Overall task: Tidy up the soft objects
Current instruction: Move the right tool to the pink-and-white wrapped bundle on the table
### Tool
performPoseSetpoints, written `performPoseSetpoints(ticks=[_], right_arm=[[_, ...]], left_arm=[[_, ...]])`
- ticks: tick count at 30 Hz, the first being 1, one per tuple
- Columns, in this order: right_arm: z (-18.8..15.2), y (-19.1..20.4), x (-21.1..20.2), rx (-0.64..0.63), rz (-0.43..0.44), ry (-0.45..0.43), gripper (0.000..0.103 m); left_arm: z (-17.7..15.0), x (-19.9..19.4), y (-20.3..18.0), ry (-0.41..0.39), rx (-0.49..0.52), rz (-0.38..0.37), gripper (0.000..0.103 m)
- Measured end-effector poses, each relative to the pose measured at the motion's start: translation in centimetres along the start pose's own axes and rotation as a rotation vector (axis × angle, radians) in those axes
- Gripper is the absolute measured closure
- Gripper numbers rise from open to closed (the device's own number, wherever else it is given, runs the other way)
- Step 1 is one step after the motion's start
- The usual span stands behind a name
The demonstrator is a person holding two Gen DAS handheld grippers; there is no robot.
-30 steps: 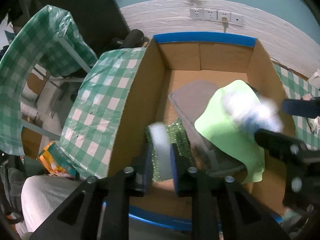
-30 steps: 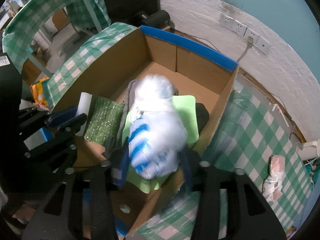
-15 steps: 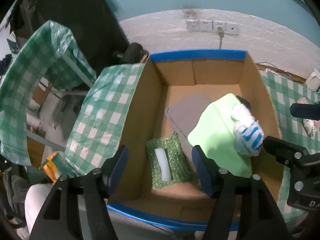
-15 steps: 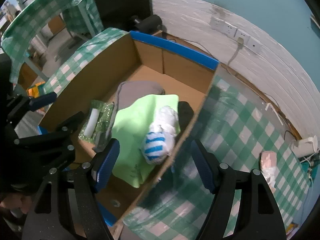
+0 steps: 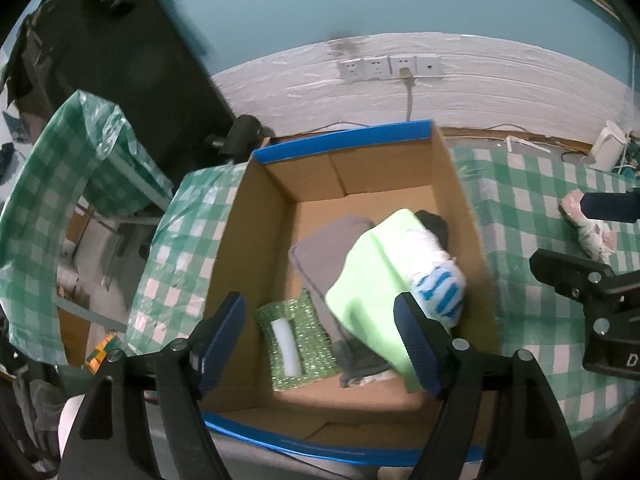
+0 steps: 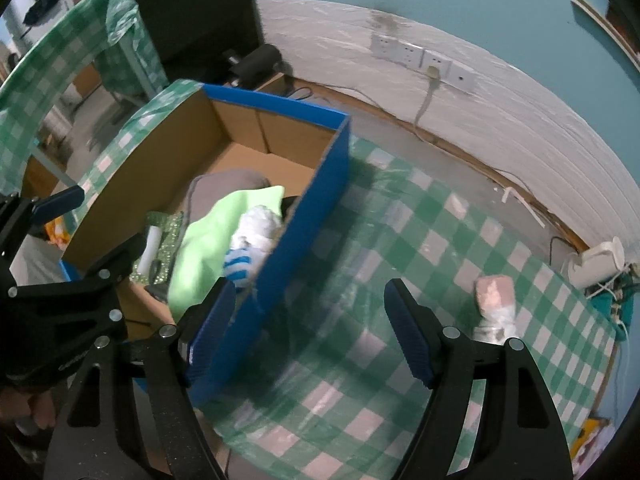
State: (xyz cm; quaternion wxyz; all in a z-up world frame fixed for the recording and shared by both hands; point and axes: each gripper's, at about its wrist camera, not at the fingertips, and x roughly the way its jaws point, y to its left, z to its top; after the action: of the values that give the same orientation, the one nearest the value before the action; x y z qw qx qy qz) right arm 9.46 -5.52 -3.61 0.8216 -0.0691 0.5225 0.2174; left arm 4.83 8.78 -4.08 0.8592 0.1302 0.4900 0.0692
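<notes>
With both my claws spreading and nothing between their pads, the soft things lie inside the cardboard box (image 5: 256, 240): the glittery green sponge (image 5: 296, 344) at seven o'clock on its floor, the striped sock bundle (image 5: 436, 284) at four o'clock atop the lime cloth (image 5: 368, 288). My left claw (image 5: 320, 340) hangs above them; my right claw (image 6: 308, 328) faces the pink-and-white bundle (image 6: 494, 304) at two o'clock on the checked table (image 6: 400, 240), probably my next pick.

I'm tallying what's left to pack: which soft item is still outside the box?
The pink-and-white bundle on the checked tablecloth; the other soft items all lie inside the cardboard box.
</notes>
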Motion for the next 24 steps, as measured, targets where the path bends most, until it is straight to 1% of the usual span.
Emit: performPoseSetpoints(ticks=[2,11,17,24], right_arm=[[-0.3,-0.7,-0.3,0.012,-0.008,-0.004,0.026],[-2.2,-4.0,-1.4,0.061,-0.035,-0.009,0.026],[-3.9,-6.9,-2.1,0.102,-0.064,-0.008,0.026],[-5.6,-10.9,-2.9,0.171,-0.099,-0.011,0.026]], left_arm=[[0.1,-0.3,-0.6,-0.005,0.009,-0.005,0.023],[1.0,-1.5,-4.0,-0.024,0.060,-0.032,0.023],[1.1,-1.8,-6.7,-0.016,0.107,-0.048,0.023],[1.6,-1.7,-9.6,-0.002,0.140,-0.068,0.022]])
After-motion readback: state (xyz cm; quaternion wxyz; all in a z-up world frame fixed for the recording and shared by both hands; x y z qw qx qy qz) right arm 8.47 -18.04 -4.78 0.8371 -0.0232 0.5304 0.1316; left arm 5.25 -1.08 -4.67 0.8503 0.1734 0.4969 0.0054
